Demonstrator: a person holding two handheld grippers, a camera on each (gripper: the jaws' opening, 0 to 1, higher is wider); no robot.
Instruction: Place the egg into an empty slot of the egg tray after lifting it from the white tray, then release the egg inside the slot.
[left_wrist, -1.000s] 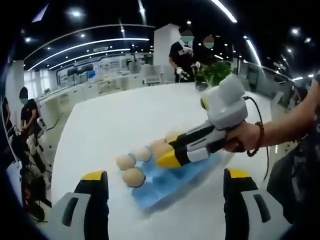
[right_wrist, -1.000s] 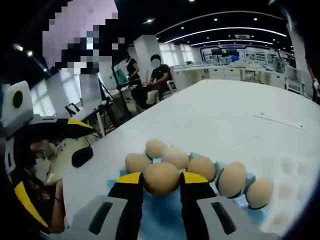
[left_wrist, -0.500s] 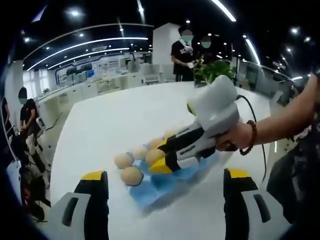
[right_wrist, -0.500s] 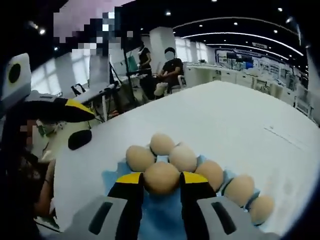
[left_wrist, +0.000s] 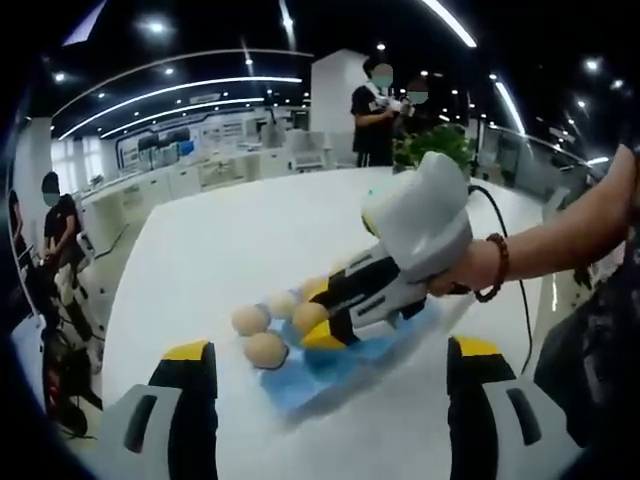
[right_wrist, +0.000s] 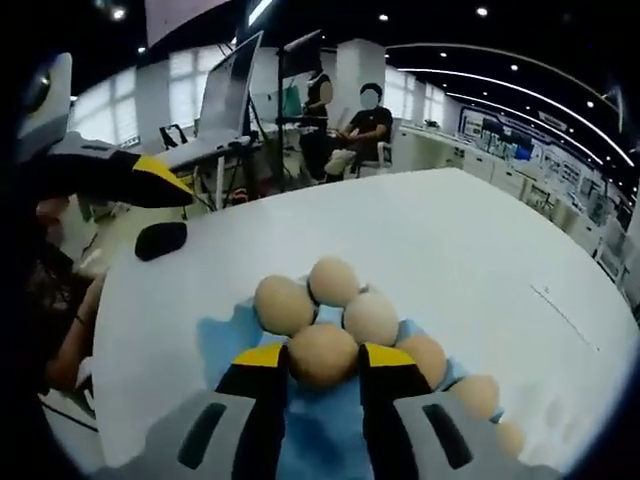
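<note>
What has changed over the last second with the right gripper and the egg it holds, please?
In the left gripper view, the right gripper has carried its tan egg leftward over the blue egg tray, towards the near eggs. It has stayed shut on the egg. The left gripper stays open and the other eggs are unmoved.

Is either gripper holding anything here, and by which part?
The right gripper holds an egg by its two sides, above the blue egg tray. The left gripper is open, holding nothing.
</note>
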